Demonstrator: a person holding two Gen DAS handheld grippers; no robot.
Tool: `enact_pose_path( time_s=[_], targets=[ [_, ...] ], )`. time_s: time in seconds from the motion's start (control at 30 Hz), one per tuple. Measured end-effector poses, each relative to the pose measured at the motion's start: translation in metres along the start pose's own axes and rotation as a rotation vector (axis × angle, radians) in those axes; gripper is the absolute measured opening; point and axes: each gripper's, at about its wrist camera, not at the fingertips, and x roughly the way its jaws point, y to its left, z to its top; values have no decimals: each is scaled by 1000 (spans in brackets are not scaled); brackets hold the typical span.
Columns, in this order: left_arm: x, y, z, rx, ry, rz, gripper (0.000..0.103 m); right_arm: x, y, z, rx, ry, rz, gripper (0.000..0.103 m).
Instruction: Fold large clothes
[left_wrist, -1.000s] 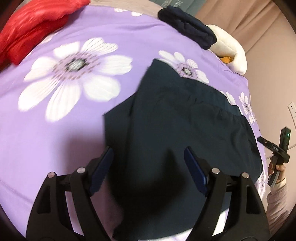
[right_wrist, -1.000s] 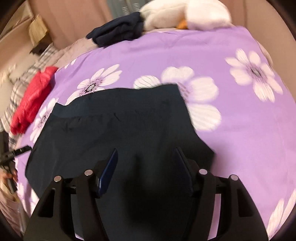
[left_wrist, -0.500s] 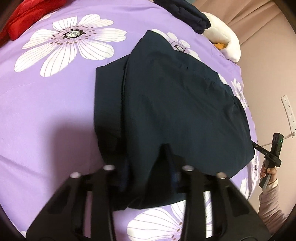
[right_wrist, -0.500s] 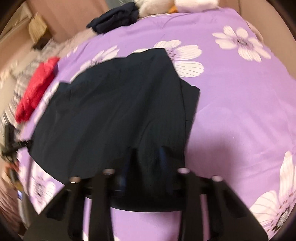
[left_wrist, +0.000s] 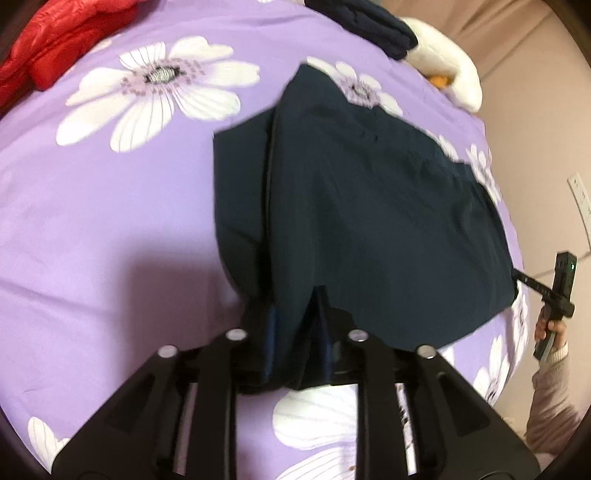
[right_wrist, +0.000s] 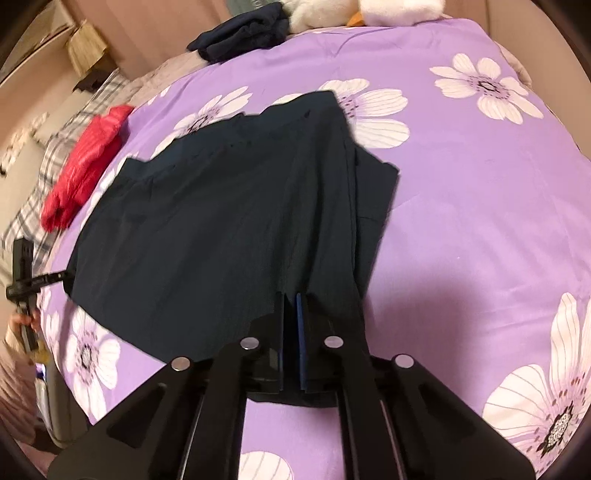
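- Now both grippers pinch the dark garment (left_wrist: 369, 221) at the lower centre of each frame: left gripper (left_wrist: 297, 325) jaws easing open yet gripping cloth, right gripper (right_wrist: 291, 325) jaws closing on its hem.
- Lift both corners evenly, keeping the edge taut over the bed (left_wrist: 92, 221).

Dark navy garment (left_wrist: 369, 221), large and already partly folded, lies spread flat on the purple flowered bedspread (left_wrist: 92, 229). One side panel is turned under the top layer, its edge showing as a narrower strip along the fold. Near hem is bunched and lifted slightly off the bedspread at both near corners; far end lies smooth.
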Motion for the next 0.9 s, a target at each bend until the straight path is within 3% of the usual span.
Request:
enact_pose_path(
  time_s=[0.03,0.1,0.23,0.43,0.57,0.63,0.7,0.8,0.9],
  targets=[
    [-6,-3,5,4,-28,2,47,-5,1,4,5,-22,1,10],
    [-15,-11,15,30,-70,9,54,-16,4,12,-5,-65,7,15],
    [-20,-26,38,44,-121,-19,56,-27,19,36,-59,-151,-23,36],
    [19,-62,76,72,-123,-49,56,19,48,83,-146,-133,-51,36],
    [62,-80,94,129,-86,16,56,61,54,111,-164,-81,-48,36],
    [84,-76,101,149,-66,103,56,81,42,118,-151,-44,-94,36],
    [98,-58,107,118,-47,139,56,95,13,120,-82,-18,-149,34],
    [95,-33,118,39,-92,125,56,87,-27,112,59,-51,-118,29],
    [85,-24,128,2,-132,114,61,73,-40,113,95,-105,-174,40]
  ],
)
